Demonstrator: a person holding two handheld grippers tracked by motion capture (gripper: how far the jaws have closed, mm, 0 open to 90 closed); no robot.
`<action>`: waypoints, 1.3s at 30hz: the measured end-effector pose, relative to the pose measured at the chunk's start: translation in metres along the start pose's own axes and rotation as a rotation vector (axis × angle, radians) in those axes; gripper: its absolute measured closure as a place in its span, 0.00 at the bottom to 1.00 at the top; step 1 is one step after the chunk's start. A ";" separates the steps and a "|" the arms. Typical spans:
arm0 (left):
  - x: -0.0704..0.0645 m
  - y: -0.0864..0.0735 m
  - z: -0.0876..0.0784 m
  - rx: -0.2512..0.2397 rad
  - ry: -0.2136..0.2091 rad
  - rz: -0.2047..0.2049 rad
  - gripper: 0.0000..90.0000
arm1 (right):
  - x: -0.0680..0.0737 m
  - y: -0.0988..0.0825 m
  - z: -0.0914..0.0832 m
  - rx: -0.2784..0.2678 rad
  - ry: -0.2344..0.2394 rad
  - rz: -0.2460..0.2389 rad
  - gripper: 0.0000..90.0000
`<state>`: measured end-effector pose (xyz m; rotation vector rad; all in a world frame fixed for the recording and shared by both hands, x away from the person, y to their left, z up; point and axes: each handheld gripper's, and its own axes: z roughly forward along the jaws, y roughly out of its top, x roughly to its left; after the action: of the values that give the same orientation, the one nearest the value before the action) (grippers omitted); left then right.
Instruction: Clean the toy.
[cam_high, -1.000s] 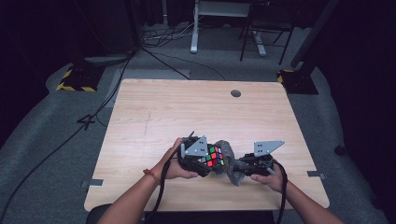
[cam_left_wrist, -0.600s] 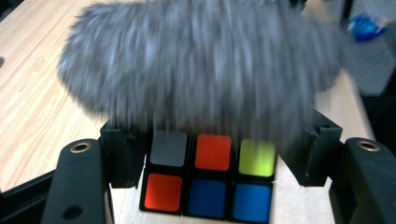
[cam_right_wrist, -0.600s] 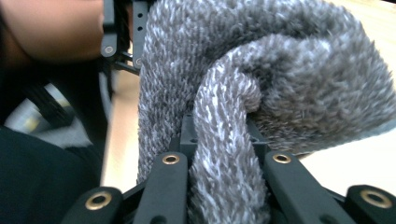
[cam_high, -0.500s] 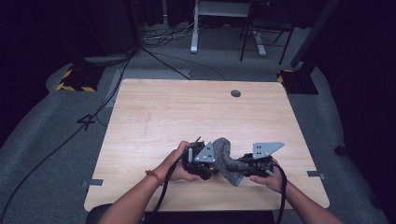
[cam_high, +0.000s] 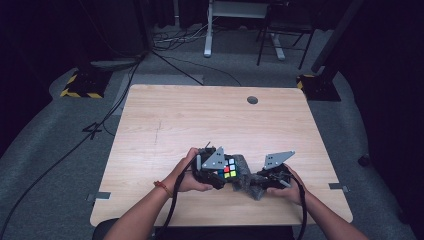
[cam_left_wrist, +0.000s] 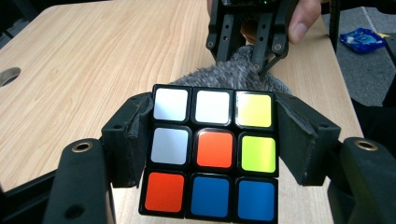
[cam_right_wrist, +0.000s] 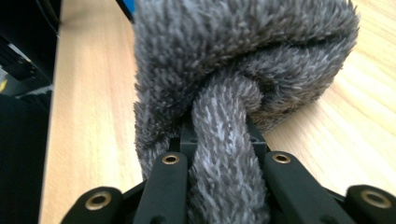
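Two things are held above the near edge of the pale wooden surface (cam_high: 165, 125), and we order our risks from the largest thing down. Over that surface we keep the fluffy grey microfibre cloth (cam_right_wrist: 243, 60) in the right claw (cam_high: 260, 181), whose jaws are clamped on a bunched fold of it. We judge that if this bunch is thin where the pads bite, a hard rub could drag the cloth free and leave it draped over the cube. Smaller is the black-framed puzzle cube with white, yellow, orange and blue stickers (cam_left_wrist: 212, 151), gripped side to side by the left claw (cam_high: 216, 176), just off the surface. We think pressure from the cloth on a face could twist a layer, or lever the cube out of the pads so it drops to the wood
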<state>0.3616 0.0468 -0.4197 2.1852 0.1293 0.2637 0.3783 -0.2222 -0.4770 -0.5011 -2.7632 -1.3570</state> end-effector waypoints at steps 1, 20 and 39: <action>0.000 0.000 0.000 -0.006 -0.006 -0.002 0.37 | 0.001 0.001 -0.001 -0.024 0.016 -0.002 0.86; 0.008 -0.005 0.001 -0.012 -0.041 -0.050 0.35 | 0.009 0.004 -0.007 -0.130 0.073 -0.022 0.87; 0.002 -0.007 0.013 0.079 -0.003 -0.009 0.37 | 0.008 0.000 -0.008 -0.057 0.001 -0.120 0.87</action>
<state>0.3667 0.0408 -0.4327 2.2632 0.1508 0.2540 0.3703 -0.2260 -0.4705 -0.3419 -2.8017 -1.4636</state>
